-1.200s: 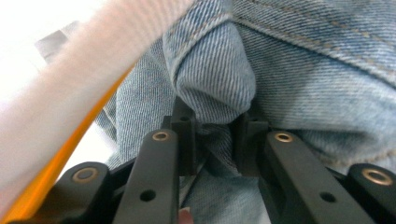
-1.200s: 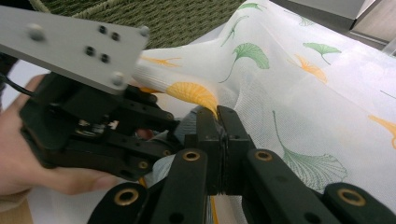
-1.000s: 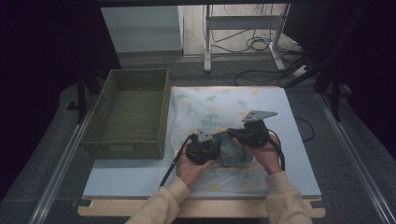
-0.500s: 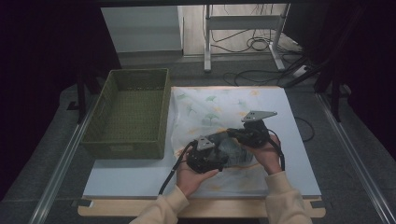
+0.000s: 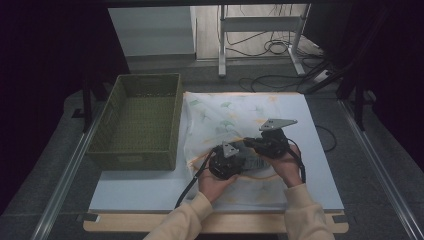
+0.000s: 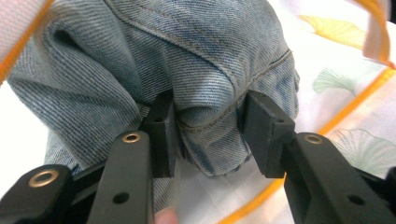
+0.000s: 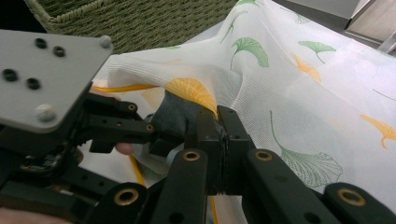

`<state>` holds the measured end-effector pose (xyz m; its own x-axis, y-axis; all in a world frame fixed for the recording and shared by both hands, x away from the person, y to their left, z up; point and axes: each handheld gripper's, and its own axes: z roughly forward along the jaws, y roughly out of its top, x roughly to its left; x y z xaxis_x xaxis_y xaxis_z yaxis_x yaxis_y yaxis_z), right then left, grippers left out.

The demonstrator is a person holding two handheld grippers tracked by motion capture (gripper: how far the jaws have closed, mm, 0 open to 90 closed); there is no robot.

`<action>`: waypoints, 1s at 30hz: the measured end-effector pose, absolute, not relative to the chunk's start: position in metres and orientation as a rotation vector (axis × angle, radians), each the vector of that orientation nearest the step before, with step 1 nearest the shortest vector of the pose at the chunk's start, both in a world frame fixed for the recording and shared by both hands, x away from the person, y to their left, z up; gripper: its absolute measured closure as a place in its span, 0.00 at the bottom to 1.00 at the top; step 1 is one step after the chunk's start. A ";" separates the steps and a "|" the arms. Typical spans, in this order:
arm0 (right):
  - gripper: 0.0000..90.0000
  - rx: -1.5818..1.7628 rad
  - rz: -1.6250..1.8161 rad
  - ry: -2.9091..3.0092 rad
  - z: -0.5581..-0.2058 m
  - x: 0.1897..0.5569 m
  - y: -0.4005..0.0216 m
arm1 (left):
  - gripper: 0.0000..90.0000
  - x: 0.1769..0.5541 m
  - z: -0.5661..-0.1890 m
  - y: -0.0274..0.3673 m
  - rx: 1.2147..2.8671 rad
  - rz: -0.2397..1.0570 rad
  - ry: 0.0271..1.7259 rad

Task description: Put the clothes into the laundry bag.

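Well, here is how it stands from where I'm watching:

1. The desk (image 5: 150, 192) carries everything. The work sits towards its near edge, right of the middle.
2. The leaf-printed mesh bag (image 5: 225, 115) lies spread from the far edge towards the person, its orange-trimmed mouth lifted at the near end.
3. The green woven basket (image 5: 142, 120) stands along the left side, with nothing in it that I can see.
4. The denim garment (image 6: 187, 56) is bunched at the bag's mouth. It looks partly under the mesh, so I'd judge the stuffing begun but not finished.
5. The right gripper (image 7: 218, 126) is clamped tight on the bag's edge, holding it up.
6. The left gripper (image 6: 208, 126) has just been closing its jaws and now pinches a fold of denim. Pushing it deeper and letting go are still to come.
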<state>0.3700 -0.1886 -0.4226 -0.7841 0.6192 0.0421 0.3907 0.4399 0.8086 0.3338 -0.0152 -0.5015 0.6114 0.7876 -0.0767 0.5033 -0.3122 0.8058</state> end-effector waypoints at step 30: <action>0.98 0.879 1.253 2.439 -0.425 0.372 -0.188 | 0.58 0.334 -0.503 0.021 1.932 0.437 1.065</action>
<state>0.3716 -0.1876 -0.4254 -0.7826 0.6211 0.0420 0.3960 0.4446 0.8034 0.3339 0.0213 -0.5027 0.5737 0.8134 -0.0966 0.5106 -0.2629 0.8186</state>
